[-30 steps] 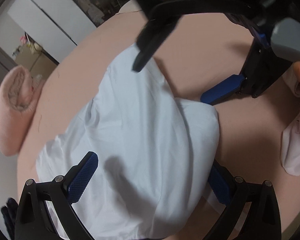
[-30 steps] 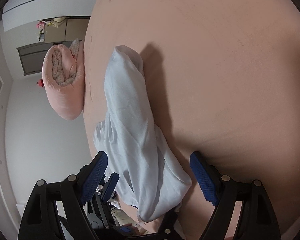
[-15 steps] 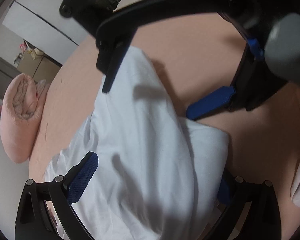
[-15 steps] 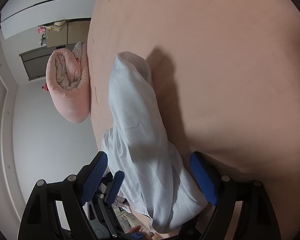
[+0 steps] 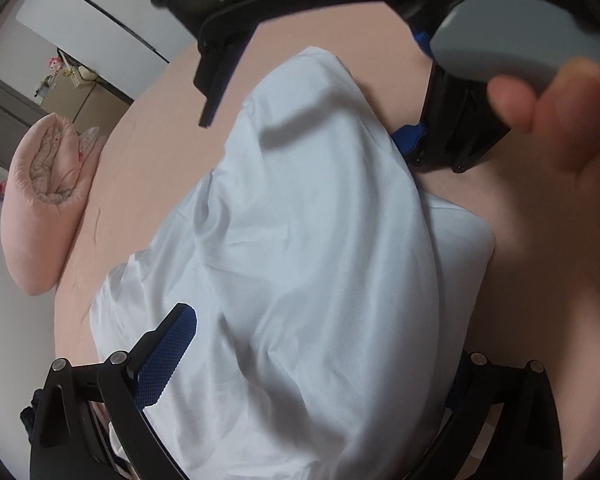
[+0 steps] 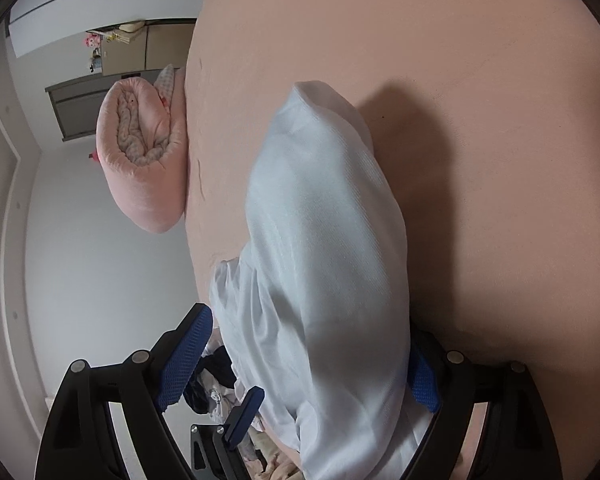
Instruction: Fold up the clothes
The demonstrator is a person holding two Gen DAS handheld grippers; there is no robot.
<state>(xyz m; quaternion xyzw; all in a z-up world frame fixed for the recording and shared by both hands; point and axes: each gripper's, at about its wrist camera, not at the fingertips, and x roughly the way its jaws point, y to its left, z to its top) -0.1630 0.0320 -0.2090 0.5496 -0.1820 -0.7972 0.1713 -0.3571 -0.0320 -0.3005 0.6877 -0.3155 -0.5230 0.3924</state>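
A pale blue garment lies folded in a long bundle on the pink bed. My left gripper stands open, straddling the bundle's near end; its right finger is partly hidden behind the cloth. My right gripper, held by a hand, straddles the far end. In the right wrist view the garment runs up between the wide-apart fingers of the right gripper, which stands open, and the pads do not press on the cloth. One blue-padded left gripper finger shows below.
A rolled pink quilt lies at the bed's left edge, with a cabinet behind it. A heap of other clothes sits below the garment. The pink sheet stretches bare to the right.
The right gripper has slid along the bundle toward the left gripper, so the cloth now sits deep between its fingers. The left gripper has barely moved and stays open.
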